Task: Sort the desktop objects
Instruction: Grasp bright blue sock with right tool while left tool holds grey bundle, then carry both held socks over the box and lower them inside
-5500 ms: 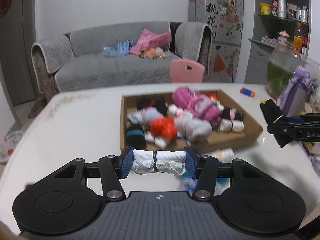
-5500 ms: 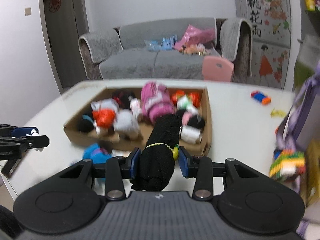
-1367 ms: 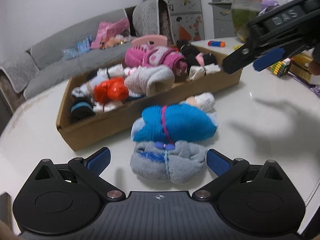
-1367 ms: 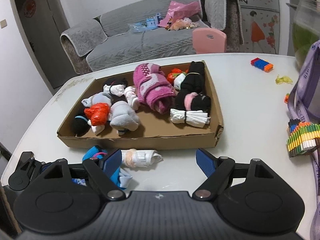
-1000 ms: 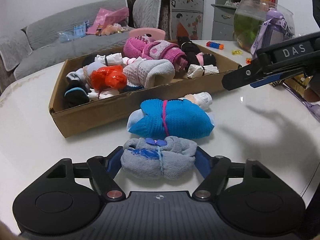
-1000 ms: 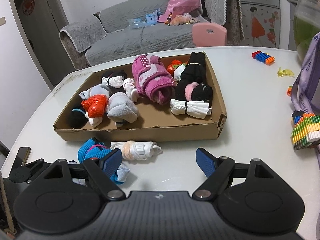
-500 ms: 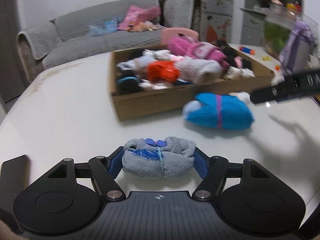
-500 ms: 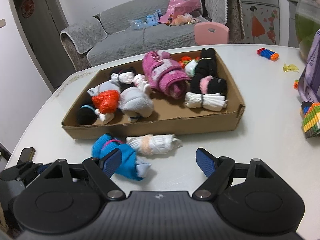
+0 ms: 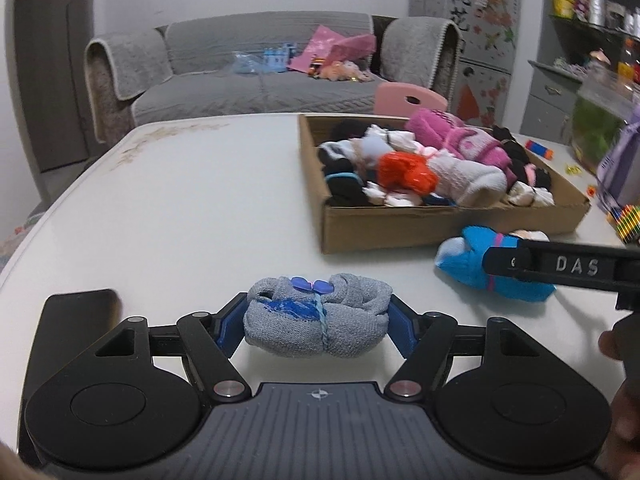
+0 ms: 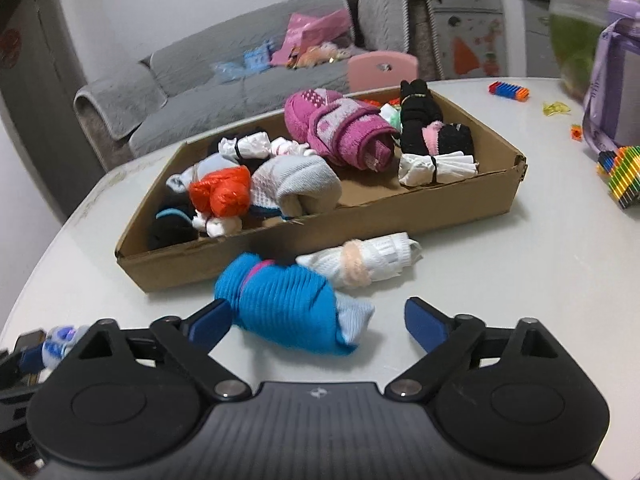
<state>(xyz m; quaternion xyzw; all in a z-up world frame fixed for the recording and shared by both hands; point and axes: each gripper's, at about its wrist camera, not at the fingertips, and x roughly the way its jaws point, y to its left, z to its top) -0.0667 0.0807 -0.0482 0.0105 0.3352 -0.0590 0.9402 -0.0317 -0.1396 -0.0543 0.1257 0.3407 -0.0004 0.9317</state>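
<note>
The left gripper (image 9: 317,326) is clamped on a grey sock bundle (image 9: 318,326), its blue pads pressing both ends, and the bundle, tied with a blue band, hangs just above the white table (image 9: 192,200) near its front edge; a flat dark object (image 9: 76,320), blurred at its far end, lies on the table just to the left of that gripper. The right gripper (image 10: 318,326) stands wide, its jaws having just been opening, with a bright blue sock bundle (image 10: 286,306) lying on the table between them: the left pad looks to be at or very near the bundle's end, though blur makes contact hard to judge, and the right pad is clearly apart from it. Touching the blue bundle's far side is a white sock roll (image 10: 372,262) with a peach band, and both lie just in front of the near wall of a shallow cardboard box (image 10: 360,220) that sits toward the table's middle. Inside the box are rolled socks: an orange one (image 10: 222,194) and a pale grey one (image 10: 298,188) at the near left, a large pink roll (image 10: 340,132) toward the back, and black pairs (image 10: 424,124) with a white roll (image 10: 438,168) at the right end. A stack of coloured blocks (image 10: 622,176) rests near the table's right edge.
</note>
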